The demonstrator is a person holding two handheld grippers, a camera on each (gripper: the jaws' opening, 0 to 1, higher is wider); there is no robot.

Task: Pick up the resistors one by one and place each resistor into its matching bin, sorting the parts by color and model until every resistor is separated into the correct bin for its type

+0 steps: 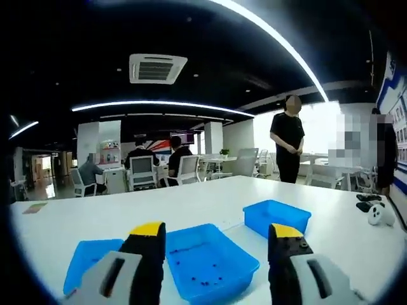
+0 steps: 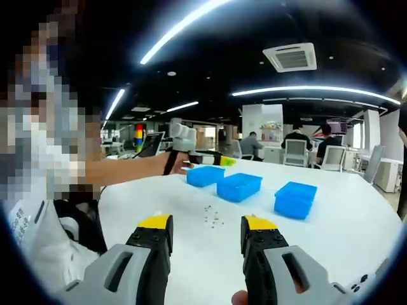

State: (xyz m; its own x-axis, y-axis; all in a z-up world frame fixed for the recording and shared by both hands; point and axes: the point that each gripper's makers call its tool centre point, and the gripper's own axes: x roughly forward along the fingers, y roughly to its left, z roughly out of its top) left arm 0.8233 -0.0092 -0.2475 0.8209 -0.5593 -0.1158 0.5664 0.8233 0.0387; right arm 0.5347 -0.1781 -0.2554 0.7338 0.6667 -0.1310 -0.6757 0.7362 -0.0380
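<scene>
Several small resistors lie scattered on the white table, just beyond my right gripper, which is open with nothing between its yellow-tipped jaws. Behind them stand three blue bins in a row: left, middle, right. A person's arm holds my left gripper out over the left bin. In the left gripper view my left gripper is open and empty above a blue bin holding several small dark parts, with other bins to its left and right.
A white controller and a black object lie near the table's right edge. A person stands beyond the table, others sit at desks. The holder's body is at the left.
</scene>
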